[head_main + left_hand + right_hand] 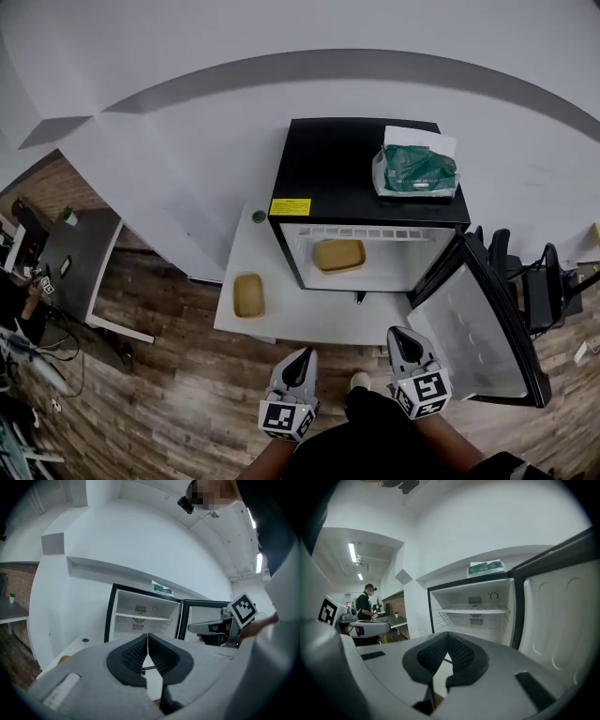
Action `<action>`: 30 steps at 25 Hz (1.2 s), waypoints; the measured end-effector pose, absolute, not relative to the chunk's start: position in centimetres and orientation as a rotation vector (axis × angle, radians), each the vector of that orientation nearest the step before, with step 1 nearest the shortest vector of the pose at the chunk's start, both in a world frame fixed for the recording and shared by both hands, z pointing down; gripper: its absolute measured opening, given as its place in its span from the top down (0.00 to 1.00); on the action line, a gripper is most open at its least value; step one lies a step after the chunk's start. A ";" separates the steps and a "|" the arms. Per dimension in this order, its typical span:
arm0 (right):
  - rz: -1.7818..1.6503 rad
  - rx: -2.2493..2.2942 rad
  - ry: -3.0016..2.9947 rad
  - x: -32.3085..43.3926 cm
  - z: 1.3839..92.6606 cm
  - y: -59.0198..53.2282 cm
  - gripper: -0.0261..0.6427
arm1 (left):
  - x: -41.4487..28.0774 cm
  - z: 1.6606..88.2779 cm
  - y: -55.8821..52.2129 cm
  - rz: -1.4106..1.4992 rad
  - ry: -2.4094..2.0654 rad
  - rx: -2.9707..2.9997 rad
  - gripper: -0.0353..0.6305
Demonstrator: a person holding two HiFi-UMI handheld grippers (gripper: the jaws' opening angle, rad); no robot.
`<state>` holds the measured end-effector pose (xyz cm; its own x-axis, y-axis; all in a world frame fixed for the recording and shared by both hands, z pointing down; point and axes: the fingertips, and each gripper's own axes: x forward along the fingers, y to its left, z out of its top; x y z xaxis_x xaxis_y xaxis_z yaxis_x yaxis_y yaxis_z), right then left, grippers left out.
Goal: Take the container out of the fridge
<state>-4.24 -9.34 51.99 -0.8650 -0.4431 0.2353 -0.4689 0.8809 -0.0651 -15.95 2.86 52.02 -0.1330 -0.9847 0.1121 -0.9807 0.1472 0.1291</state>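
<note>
In the head view, a small black fridge is standing on a low white table against a white wall, with its door swinging wide open toward the table's right edge. A tan, rounded-rectangular container is lying inside the fridge's white compartment, left of its middle, and a second tan container is sitting on the table near its left edge, just beside the fridge. A green packet in a white wrapper is resting on the fridge's top at the back right corner. The left gripper and the right gripper are hovering side by side off the table's front edge, both well apart from the containers. In the left gripper view, the left gripper's jaws are pressing together with nothing between them, and they are pointing at the open fridge, whose white wire shelf is showing bare; the right gripper is showing at the right, before the door. In the right gripper view, the right gripper's jaws are likewise meeting at their tips and holding nothing, facing the open compartment, while a person in dark clothes is standing far off at the left
</note>
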 end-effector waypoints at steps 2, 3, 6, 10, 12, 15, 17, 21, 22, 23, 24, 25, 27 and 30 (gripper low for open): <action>0.195 0.685 -2.841 -4.7 52.1 -10.0 0.96 | -16.7 52.2 1.5 -0.021 -2.236 1.934 0.92; 0.197 0.678 -2.841 -4.9 52.2 -10.4 0.96 | -17.0 52.5 0.8 -0.024 -2.227 1.922 0.92; 0.211 0.669 -2.843 -5.3 52.4 -12.1 0.96 | -17.4 53.0 -2.2 -0.022 -2.186 1.923 0.92; 0.261 0.648 -2.848 -6.2 53.2 -14.0 0.96 | -17.2 53.9 -6.2 0.073 -2.149 1.987 0.92; 0.263 0.637 -2.844 -6.7 53.5 -15.0 0.96 | -17.3 54.6 -7.8 0.109 -2.130 1.999 0.92; 0.264 0.633 -2.846 -7.4 53.7 -16.1 0.96 | -17.5 55.4 -9.4 0.142 -2.093 2.008 0.92; 0.250 0.631 -2.843 -7.9 53.7 -16.6 0.96 | -17.8 55.8 -10.3 0.172 -2.072 2.023 0.92; 0.318 0.670 -2.836 -8.7 53.6 -16.7 0.96 | -18.5 57.4 -11.6 0.244 -2.019 2.075 0.92; 0.341 0.695 -2.835 -8.9 53.6 -16.7 0.96 | -18.9 58.0 -11.9 0.266 -2.012 2.087 0.92; 0.350 0.725 -2.830 -9.2 53.4 -16.8 0.96 | -19.5 58.6 -12.2 0.289 -2.008 2.093 0.92; 0.349 0.756 -2.823 -9.5 53.3 -16.8 0.96 | -20.1 59.2 -12.6 0.311 -2.002 2.097 0.92; 0.347 0.781 -2.815 -9.8 53.1 -16.7 0.96 | -20.6 59.8 -12.9 0.332 -1.989 2.100 0.92; 0.345 0.816 -2.803 -10.1 52.9 -16.2 0.96 | -21.1 60.3 -13.4 0.361 -1.947 2.117 0.92; 0.326 0.874 -2.780 -9.8 52.6 -16.1 0.96 | -21.1 61.0 -14.4 0.401 -1.890 2.154 0.92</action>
